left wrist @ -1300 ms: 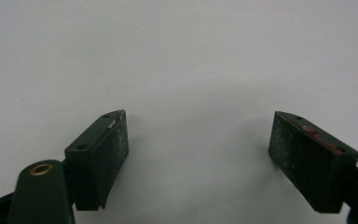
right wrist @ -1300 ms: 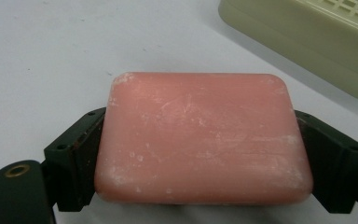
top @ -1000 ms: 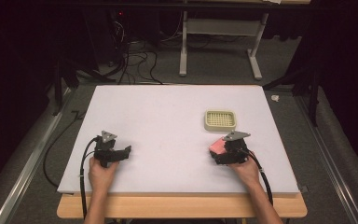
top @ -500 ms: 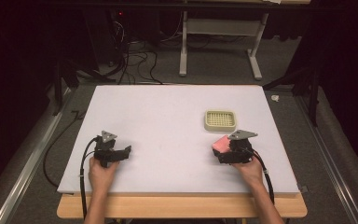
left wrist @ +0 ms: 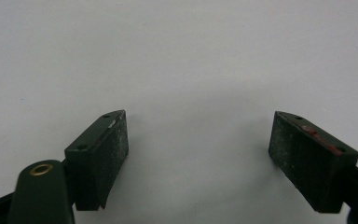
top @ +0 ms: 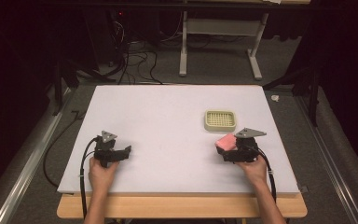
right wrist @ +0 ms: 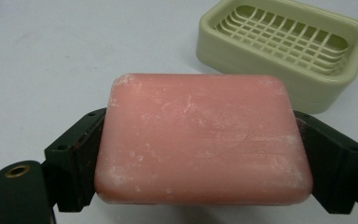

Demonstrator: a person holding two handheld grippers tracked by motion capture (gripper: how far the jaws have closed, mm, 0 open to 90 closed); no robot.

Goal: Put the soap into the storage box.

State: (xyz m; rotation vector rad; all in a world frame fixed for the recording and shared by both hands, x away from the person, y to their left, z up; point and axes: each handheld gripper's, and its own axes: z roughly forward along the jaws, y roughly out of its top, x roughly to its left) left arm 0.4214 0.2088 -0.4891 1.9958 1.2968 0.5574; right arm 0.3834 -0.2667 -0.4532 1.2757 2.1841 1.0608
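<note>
A pink bar of soap (right wrist: 203,140) sits clamped flat between the black jaws of my right gripper (right wrist: 200,158); from above the soap (top: 226,141) pokes out of that gripper (top: 228,148) at the table's front right. Just beyond it stands a pale green soap dish (right wrist: 289,44) with a grid insert, empty, a short way up the table (top: 220,120). My left gripper (top: 121,153) rests at the front left, jaws wide apart over bare white tabletop (left wrist: 196,144) with nothing between them.
The white table top (top: 168,116) spreads between and beyond both hands. Its wooden front edge (top: 182,205) lies under the forearms. Cables (top: 135,60) and a metal stand (top: 219,42) are on the dark floor behind the table.
The right gripper with the soap has lifted slightly and edged toward the soap dish. The left gripper has stayed where it was.
</note>
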